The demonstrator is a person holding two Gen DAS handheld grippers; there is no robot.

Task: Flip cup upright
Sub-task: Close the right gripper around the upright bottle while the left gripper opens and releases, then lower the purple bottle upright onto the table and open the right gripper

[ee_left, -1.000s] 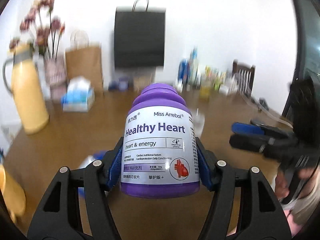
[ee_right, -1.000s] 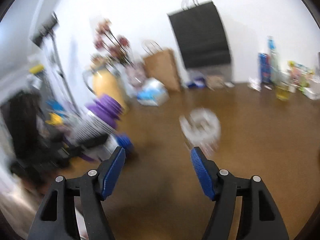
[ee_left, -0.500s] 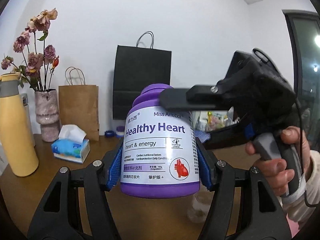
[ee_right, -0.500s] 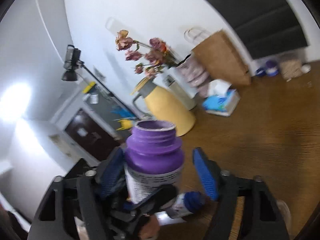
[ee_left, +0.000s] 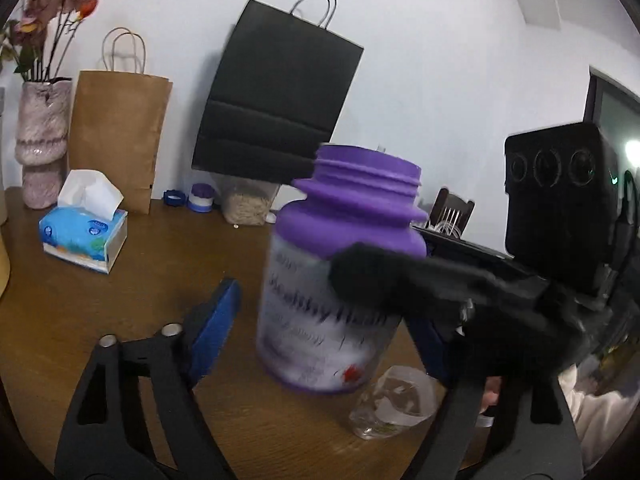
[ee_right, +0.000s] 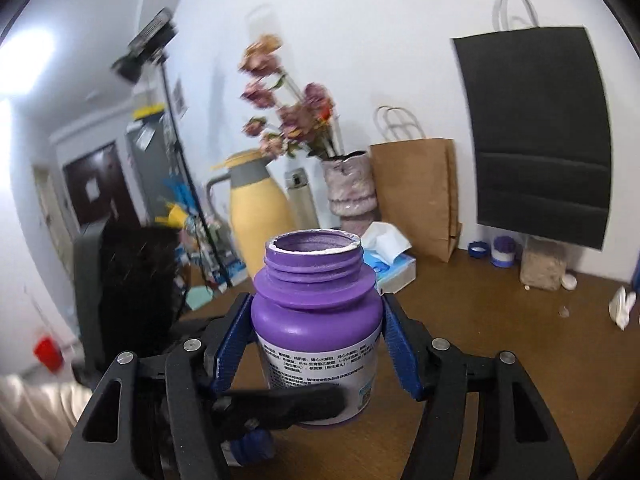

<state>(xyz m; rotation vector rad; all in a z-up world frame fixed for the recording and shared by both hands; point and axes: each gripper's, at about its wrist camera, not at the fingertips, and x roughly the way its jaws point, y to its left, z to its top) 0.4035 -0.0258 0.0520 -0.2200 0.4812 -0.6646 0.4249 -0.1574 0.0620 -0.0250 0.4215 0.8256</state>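
A purple open-topped supplement bottle (ee_right: 316, 320) stands upright between the blue pads of my right gripper (ee_right: 316, 344), which is shut on it; it also shows in the left wrist view (ee_left: 340, 280). My left gripper (ee_left: 324, 328) is open, its pads apart from the bottle's sides. A clear glass cup (ee_left: 394, 408) lies on its side on the wooden table (ee_left: 120, 300), just below and right of the bottle. The right gripper's black body crosses the left wrist view in front of the bottle.
A tissue box (ee_left: 82, 236), a brown paper bag (ee_left: 116, 136), a black paper bag (ee_left: 276, 108) and a vase of dried flowers (ee_left: 40, 140) stand along the wall. A yellow jug (ee_right: 260, 216) is at the table's left. Small jars (ee_right: 502, 252) sit by the wall.
My right gripper has closed on the bottle. My left gripper has opened and let go of it, and the bottle has shifted right and away in its view.
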